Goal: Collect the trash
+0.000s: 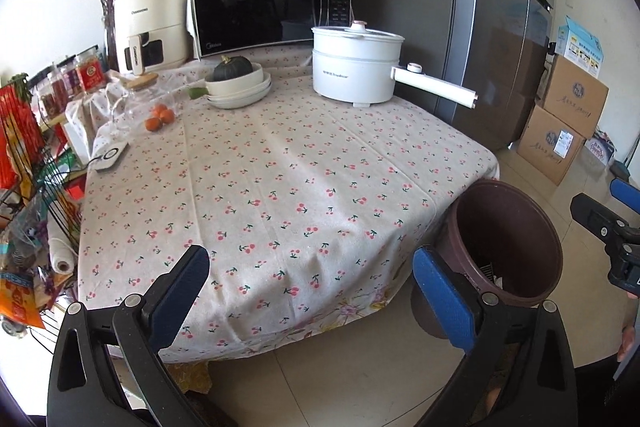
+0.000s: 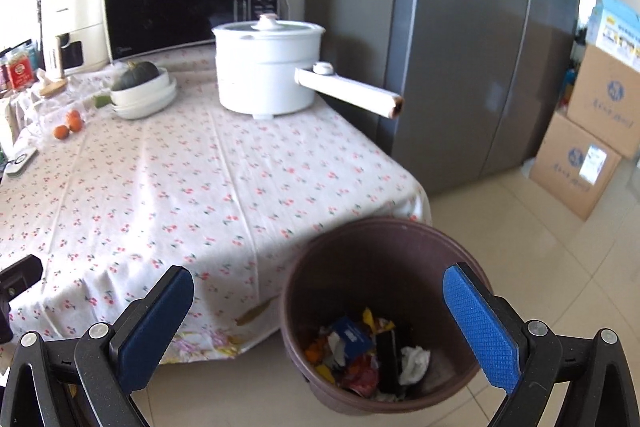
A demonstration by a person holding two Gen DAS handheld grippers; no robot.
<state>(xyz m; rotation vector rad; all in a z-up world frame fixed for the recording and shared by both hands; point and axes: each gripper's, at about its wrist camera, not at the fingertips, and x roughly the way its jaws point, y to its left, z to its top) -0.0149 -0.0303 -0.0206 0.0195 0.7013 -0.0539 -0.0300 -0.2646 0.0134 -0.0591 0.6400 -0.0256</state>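
Bin (image 2: pixel 384 311) holds wrappers and tissue (image 2: pixel 414 363); tablecloth (image 1: pixel 280 179) shows no litter. Left gripper (image 1: pixel 312 291) and right gripper (image 2: pixel 320 327) both wide, empty. Task looks nearly done.

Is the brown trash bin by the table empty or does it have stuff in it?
Partly filled. The brown trash bin stands upright on the floor with wrappers and crumpled paper covering its bottom, well below the rim.

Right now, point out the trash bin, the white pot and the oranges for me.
trash bin (image 2: pixel 436 239), right wrist view, far inner wall.
white pot (image 2: pixel 266 83), right wrist view, side of its body.
oranges (image 1: pixel 160 118), left wrist view, middle of the cluster.
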